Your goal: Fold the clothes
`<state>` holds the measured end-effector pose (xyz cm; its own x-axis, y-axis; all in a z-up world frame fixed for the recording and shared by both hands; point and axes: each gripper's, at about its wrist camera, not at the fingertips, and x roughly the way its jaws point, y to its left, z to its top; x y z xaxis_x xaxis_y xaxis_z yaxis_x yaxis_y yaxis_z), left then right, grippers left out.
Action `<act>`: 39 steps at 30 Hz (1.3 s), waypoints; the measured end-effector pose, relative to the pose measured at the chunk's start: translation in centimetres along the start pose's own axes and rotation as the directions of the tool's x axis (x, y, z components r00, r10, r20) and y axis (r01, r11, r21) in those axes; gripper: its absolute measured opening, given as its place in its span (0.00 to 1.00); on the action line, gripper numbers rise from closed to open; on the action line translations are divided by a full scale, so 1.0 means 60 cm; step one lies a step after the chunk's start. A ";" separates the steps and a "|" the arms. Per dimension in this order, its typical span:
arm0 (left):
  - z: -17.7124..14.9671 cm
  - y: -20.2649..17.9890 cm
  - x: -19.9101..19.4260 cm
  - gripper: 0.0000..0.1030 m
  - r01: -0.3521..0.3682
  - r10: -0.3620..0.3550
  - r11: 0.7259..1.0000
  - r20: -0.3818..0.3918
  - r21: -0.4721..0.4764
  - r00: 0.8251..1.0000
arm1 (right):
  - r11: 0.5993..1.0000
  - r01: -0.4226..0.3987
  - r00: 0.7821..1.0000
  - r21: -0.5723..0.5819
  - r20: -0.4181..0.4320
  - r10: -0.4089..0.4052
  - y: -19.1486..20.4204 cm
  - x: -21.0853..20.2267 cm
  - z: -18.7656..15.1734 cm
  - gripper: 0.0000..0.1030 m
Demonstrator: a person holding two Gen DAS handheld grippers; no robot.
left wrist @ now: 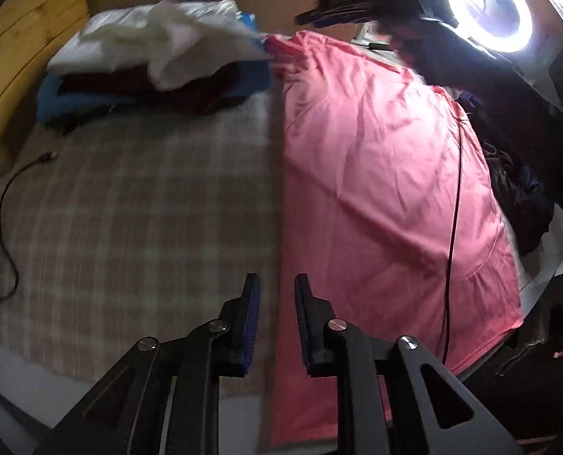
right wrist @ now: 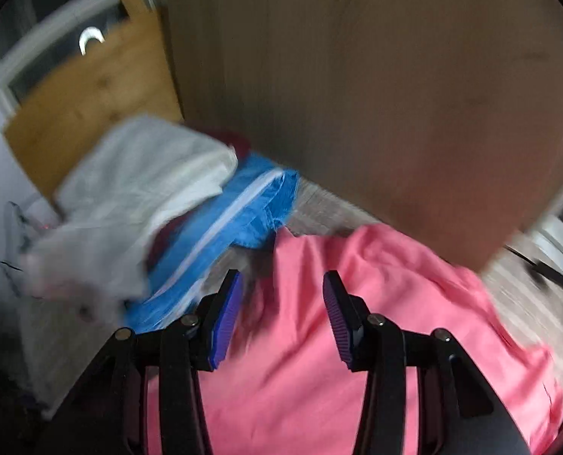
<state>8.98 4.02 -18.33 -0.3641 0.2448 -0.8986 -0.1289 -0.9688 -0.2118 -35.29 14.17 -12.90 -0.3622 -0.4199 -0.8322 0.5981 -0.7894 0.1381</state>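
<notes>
The pink shirt (left wrist: 376, 159) lies spread flat on the bed (left wrist: 129, 197), over its checked cover and along one side, so that there is bare cover beside it; laid out like that, it looks ready for a fold. Its long edge runs straight down the middle of the left wrist view, and the cloth shows only shallow creases. A thin dark cord (left wrist: 454, 204) crosses it lengthwise.

The left tongs (left wrist: 277, 284) hang right over that long edge, pointing steeply down, with a narrow gap between the pads and nothing in it. That spot suits a pinch on the edge, I judge.

The right tongs (right wrist: 281, 284) hover over the far end of the shirt (right wrist: 357, 322), near its corner, with the jaws standing moderately wide and empty. The view is blurred, so I cannot tell whether they touch the cloth.

Beyond the shirt sits a pile of clothes (left wrist: 148, 64): a white piece on top, dark red and blue below, near the wooden headboard (left wrist: 23, 57). It looks like a stack set aside out of the working space. A ring lamp (left wrist: 497, 11) shines at the far corner, likely to light the bed.
</notes>
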 end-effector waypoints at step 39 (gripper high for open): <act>0.387 -0.105 0.142 0.19 -0.089 0.060 0.967 0.126 0.239 0.990 | 0.990 -0.113 0.992 -0.083 0.048 0.118 -0.066 0.036 0.054 0.38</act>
<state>-14.71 13.11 -15.75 -0.4847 0.1896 -0.8539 -0.3128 -0.9492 -0.0332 -40.77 14.94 -13.53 -0.3228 -0.5307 -0.7836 0.6925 -0.6968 0.1866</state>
